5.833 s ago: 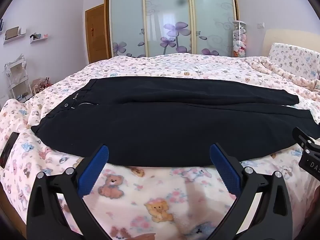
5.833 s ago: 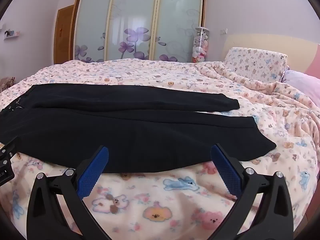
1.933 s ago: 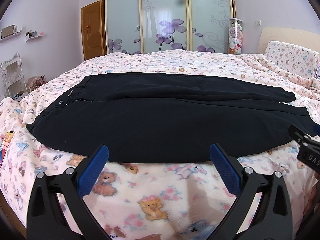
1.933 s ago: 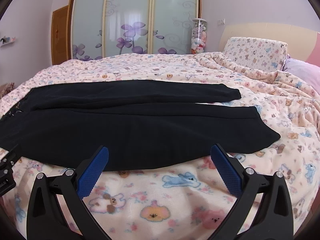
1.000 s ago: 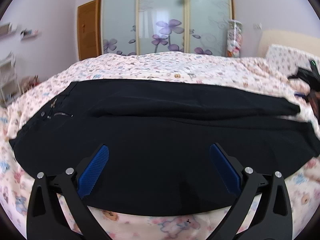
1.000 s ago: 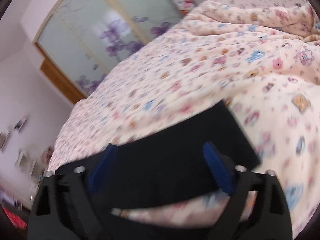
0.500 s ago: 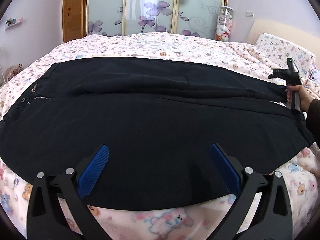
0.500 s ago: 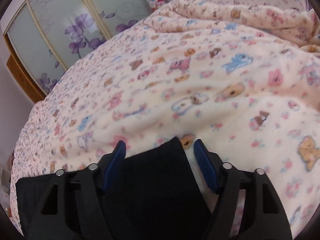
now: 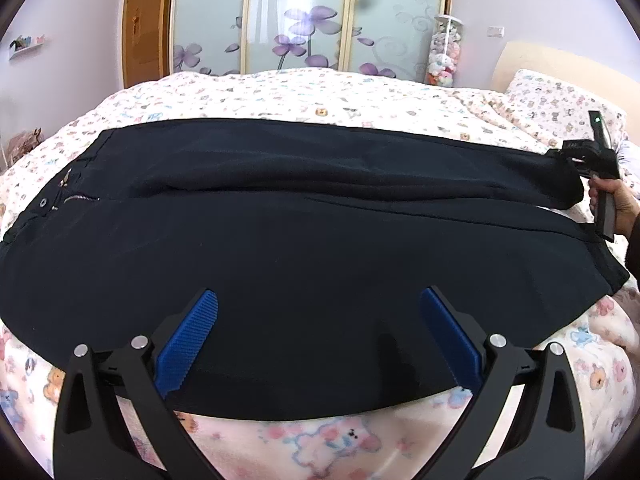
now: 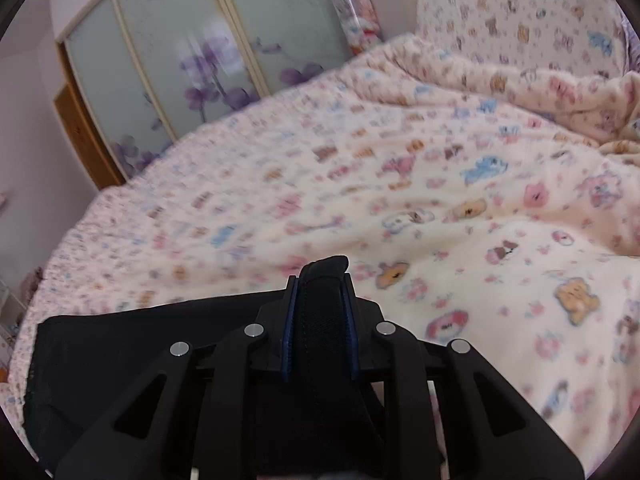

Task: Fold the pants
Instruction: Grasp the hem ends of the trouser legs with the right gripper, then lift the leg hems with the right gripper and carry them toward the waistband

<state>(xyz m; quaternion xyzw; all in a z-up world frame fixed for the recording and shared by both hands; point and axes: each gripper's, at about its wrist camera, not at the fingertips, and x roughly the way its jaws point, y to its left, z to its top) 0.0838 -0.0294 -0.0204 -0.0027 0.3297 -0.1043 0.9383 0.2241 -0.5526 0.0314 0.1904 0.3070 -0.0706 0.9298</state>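
Black pants [image 9: 304,248] lay flat on the bedspread [image 9: 304,92]. My right gripper [image 10: 318,300], jaws just closed, pinched their hem; left gripper [image 9: 318,332] hovered spread above them.

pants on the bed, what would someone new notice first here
The black pants lie spread across the teddy-bear blanket, waistband at the left and leg ends at the right. At that right end the right gripper has just been closing, its jaws now pinching a leg hem, while the left gripper hovers wide open over the near edge. Behind the bed stands a frosted wardrobe with purple flowers.
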